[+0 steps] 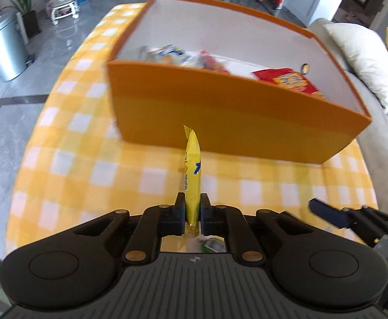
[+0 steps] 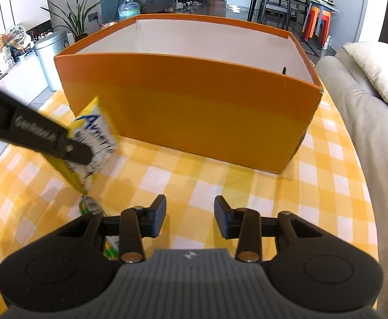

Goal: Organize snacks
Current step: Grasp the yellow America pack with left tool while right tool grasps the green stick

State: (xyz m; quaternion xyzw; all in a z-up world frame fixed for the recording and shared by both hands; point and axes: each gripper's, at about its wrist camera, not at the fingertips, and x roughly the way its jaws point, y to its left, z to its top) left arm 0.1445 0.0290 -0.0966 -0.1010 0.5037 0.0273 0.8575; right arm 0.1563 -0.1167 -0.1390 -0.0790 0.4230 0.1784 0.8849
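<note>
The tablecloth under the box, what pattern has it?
Yellow and white checks, clearest in the right wrist view.

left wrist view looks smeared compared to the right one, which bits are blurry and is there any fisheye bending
Left wrist view: the orange box and checked cloth are motion-smeared, while the yellow packet in the left tool stays sharp. Right wrist view: mostly crisp. Both bend straight edges outward.
</note>
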